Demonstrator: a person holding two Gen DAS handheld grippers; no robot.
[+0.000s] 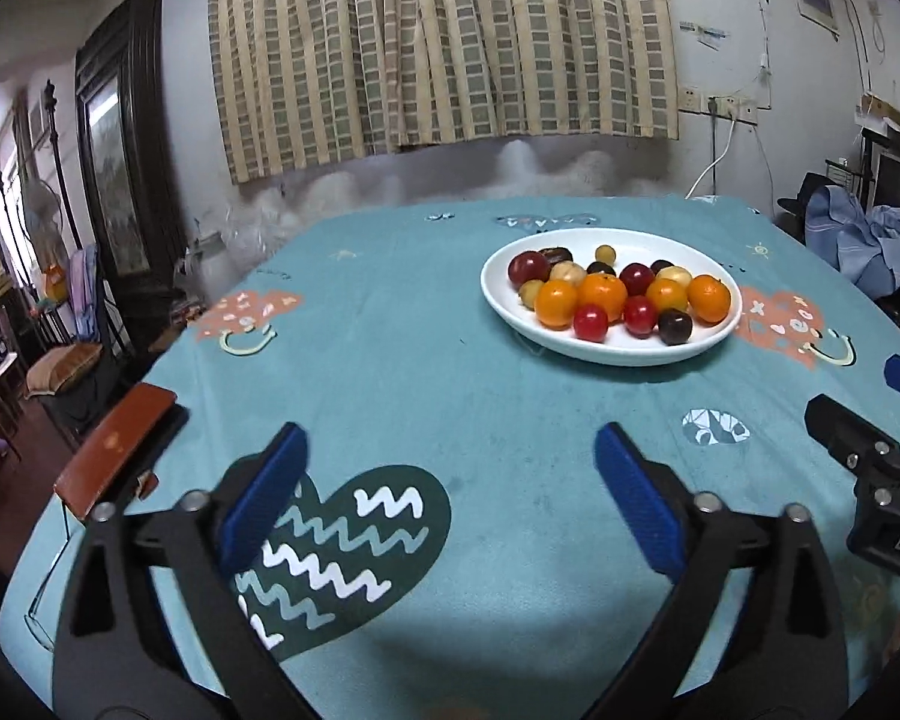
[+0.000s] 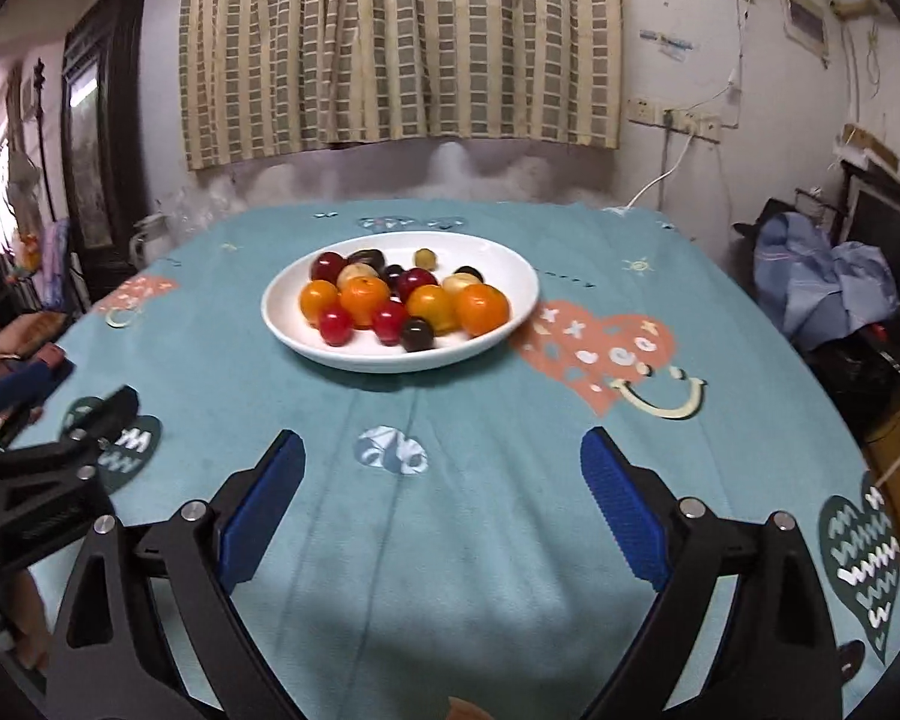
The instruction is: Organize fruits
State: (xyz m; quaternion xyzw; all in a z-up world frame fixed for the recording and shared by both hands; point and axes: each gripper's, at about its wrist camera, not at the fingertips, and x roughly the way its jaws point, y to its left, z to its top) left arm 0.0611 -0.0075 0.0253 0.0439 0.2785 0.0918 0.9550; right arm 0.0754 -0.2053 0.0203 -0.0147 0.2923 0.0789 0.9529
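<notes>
Left wrist view: left gripper (image 1: 450, 498) spread wide, nothing between its blue pads; right gripper (image 2: 444, 504) likewise. Beyond, a white oval ceramic plate (image 2: 504, 276) of mixed orange, red and dark fruits (image 2: 399, 303) rests mid-table on teal printed cloth (image 2: 480, 540). Judged: sorting not begun; next, advance and grasp one fruit.

Table (image 2: 720, 276) under teal patterned tablecloth (image 2: 462, 540). White oval plate (image 2: 390, 360) of mixed fruits (image 2: 402, 306) directly on cloth, toward far edge, well apart from near edge.
</notes>
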